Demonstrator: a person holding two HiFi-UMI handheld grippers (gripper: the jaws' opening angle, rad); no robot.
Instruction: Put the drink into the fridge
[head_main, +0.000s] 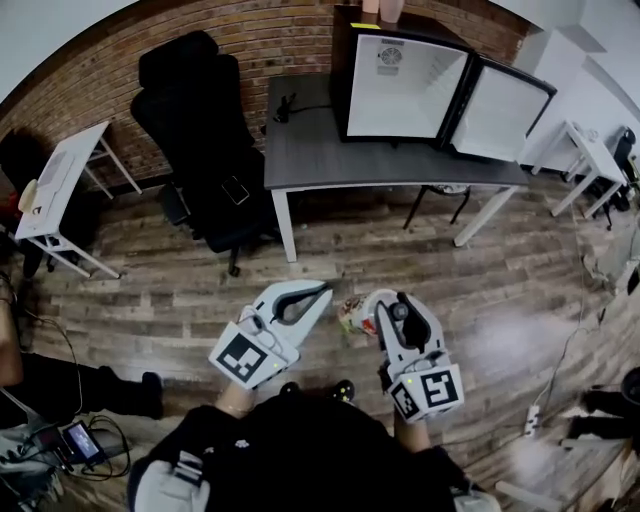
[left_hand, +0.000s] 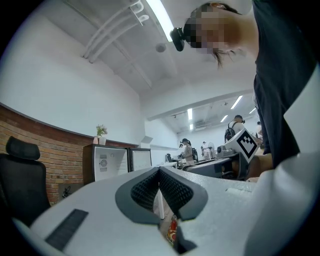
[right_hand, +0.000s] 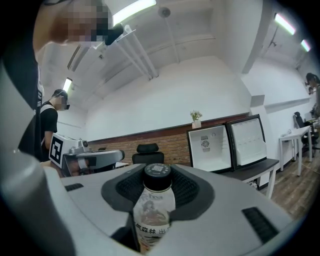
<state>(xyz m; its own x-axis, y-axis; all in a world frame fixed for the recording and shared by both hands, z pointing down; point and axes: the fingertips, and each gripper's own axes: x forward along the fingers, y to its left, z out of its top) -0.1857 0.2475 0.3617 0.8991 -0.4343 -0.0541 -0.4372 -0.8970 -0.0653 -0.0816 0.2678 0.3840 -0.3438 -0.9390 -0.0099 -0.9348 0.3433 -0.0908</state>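
My right gripper (head_main: 385, 306) is shut on the drink (head_main: 356, 312), a pale bottle with a black cap. In the right gripper view the drink (right_hand: 154, 210) stands upright between the dark pads (right_hand: 186, 189), cap on top. My left gripper (head_main: 322, 290) is beside it on the left, jaws shut on nothing; its pads (left_hand: 172, 189) meet at the tips. The small black fridge (head_main: 405, 90) stands on the grey desk (head_main: 330, 150) ahead. Its door (head_main: 500, 110) is swung open to the right and the white inside looks bare. The fridge (right_hand: 210, 147) shows far off.
A black office chair (head_main: 200, 130) stands left of the desk. A small white table (head_main: 60, 180) is at the far left and another white table (head_main: 590, 160) at the far right. Cables and a power strip (head_main: 535, 420) lie on the wooden floor at the right.
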